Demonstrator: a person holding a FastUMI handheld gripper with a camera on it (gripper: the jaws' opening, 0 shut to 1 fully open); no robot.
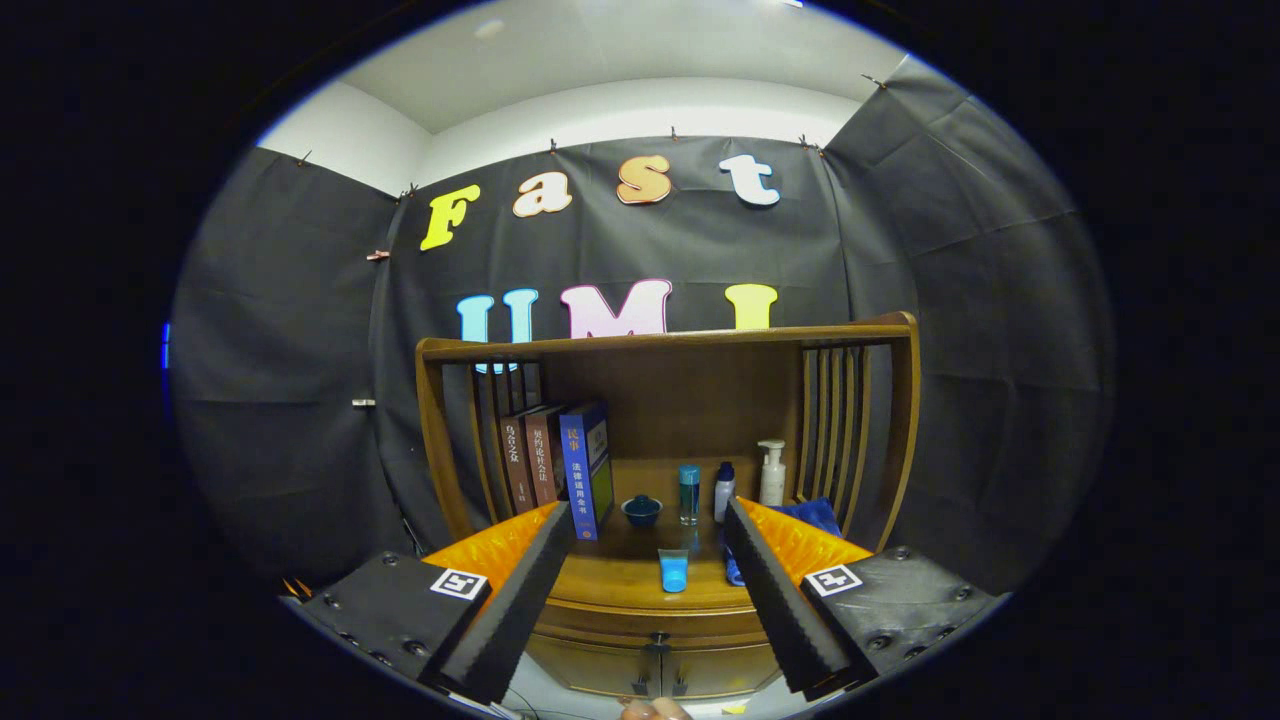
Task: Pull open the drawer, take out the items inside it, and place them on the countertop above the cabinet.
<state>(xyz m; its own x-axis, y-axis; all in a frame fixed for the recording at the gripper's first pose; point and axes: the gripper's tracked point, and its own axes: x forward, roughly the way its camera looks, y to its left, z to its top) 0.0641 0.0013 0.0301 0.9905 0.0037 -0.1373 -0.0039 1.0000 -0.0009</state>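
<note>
A big wooden cabinet [660,420] stands against the black cloth wall. It has a top shelf and slats on both sides. Its countertop [620,580] is bare wood near the front. The drawer [655,628] sits just under the countertop, between the fingers, and it is closed. The gripper [650,600] is wide open and holds nothing. Three books [560,465] stand at the left on the countertop. A blue cloth [805,520] lies at the right, partly behind the right finger. Near the back stand a white pump bottle [771,473], a small white bottle [724,491], a blue bottle [689,493] and a dark bowl [641,510]. A little blue cup [673,571] stands near the front.
</note>
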